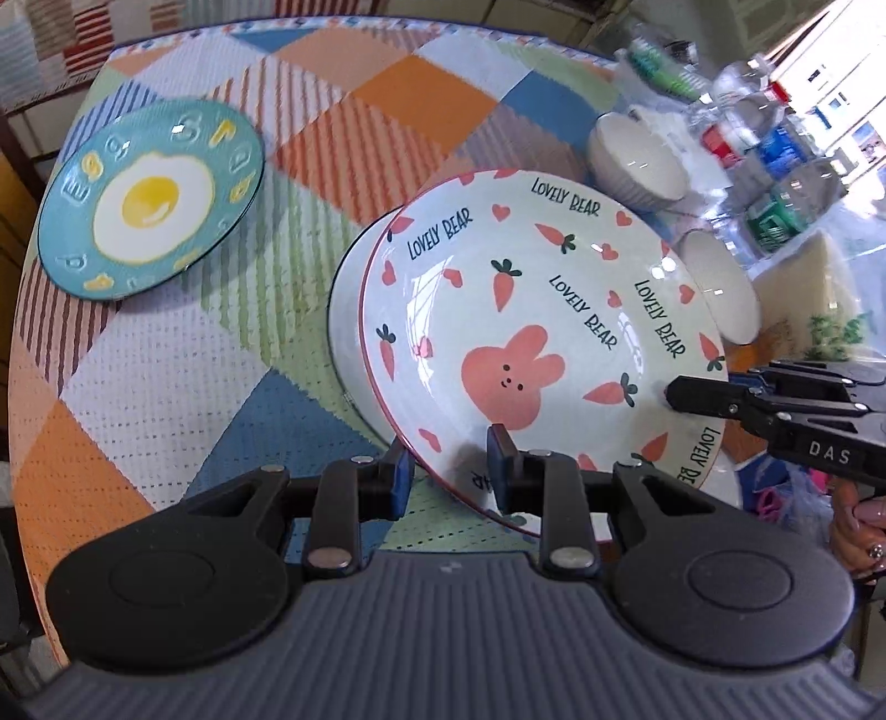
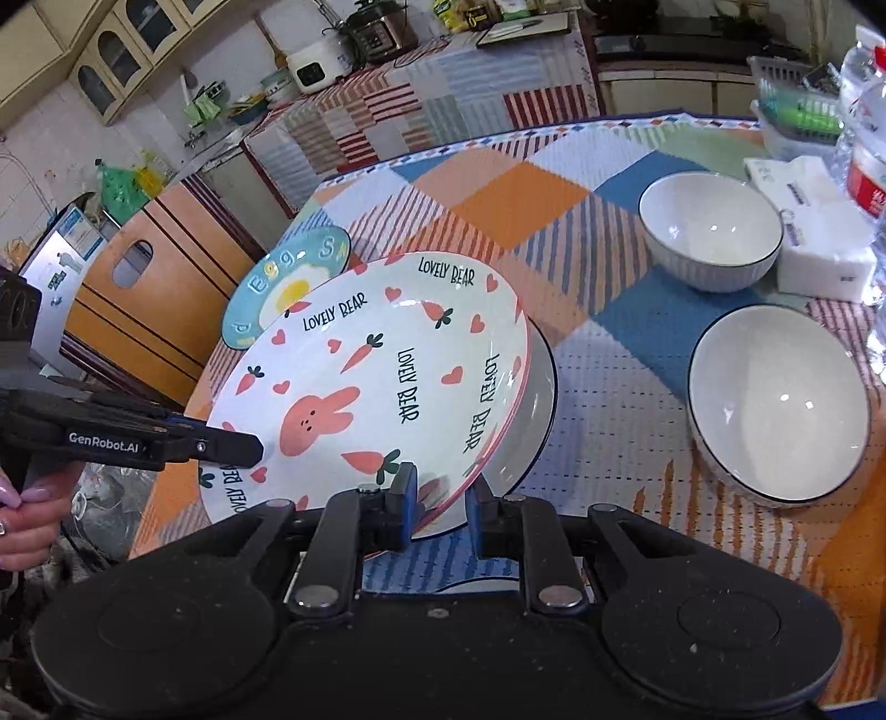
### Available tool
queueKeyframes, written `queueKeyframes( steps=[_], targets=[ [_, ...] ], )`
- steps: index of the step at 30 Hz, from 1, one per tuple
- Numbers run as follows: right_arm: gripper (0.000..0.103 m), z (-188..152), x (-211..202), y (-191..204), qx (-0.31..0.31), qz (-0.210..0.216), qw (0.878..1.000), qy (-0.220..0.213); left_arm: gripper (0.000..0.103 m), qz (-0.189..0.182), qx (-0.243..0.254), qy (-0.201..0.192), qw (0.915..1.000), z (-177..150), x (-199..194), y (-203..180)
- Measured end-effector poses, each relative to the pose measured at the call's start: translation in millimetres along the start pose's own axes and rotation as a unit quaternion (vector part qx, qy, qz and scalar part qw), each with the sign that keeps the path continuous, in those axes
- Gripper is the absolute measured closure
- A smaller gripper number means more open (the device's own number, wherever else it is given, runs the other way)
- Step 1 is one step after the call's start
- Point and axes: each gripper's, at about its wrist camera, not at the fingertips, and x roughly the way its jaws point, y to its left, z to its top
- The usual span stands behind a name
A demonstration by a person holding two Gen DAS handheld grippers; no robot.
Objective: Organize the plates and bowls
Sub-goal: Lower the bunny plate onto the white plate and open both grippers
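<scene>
Both my tools, left tool [image 1: 451,471] and right tool [image 2: 440,512], clamp the bunny plate's [image 1: 531,332] rim over a white plate [image 2: 531,437]; egg plate [image 1: 152,194], two bowls [image 2: 711,243] unstacked.

home kitchen, prob. | wall cabinets [image 2: 119,52] | rice cooker [image 2: 317,65] | patchwork-cloth table [image 2: 554,183]
</scene>
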Motion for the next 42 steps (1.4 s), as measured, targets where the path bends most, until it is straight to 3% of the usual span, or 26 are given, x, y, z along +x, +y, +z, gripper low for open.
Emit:
queueKeyframes(
  steps=[8,19,25,29,34,42],
  targets=[
    [0.079,2.8,41.1,-13.1,-0.011,0.004,0.999,0.031,0.077,0.009,-0.022,0.028,0.9993,3.0,32.6,13.2],
    [0.079,7.3,52.4,-13.4,-0.027,-0.011,0.999,0.045,0.077,0.019,-0.04,0.041,0.9982,9.3,43.0,12.8],
    [0.078,7.3,55.3,-3.2,-0.039,-0.048,0.996,0.059,0.076,0.02,-0.054,0.06,0.9966,11.0,55.1,15.7],
    [0.075,3.2,61.6,12.3,-0.071,-0.105,0.989,0.075,0.077,0.036,-0.044,0.063,0.9964,9.2,57.3,9.3],
    [0.077,2.9,55.3,20.2,-0.082,-0.113,0.988,0.07,0.078,0.028,-0.043,0.054,0.9972,9.1,39.7,8.2],
    [0.077,7.7,2.7,57.3,-0.097,-0.097,0.99,0.044,0.078,0.028,-0.015,0.005,0.9995,9.1,-26.2,1.0]
  ],
)
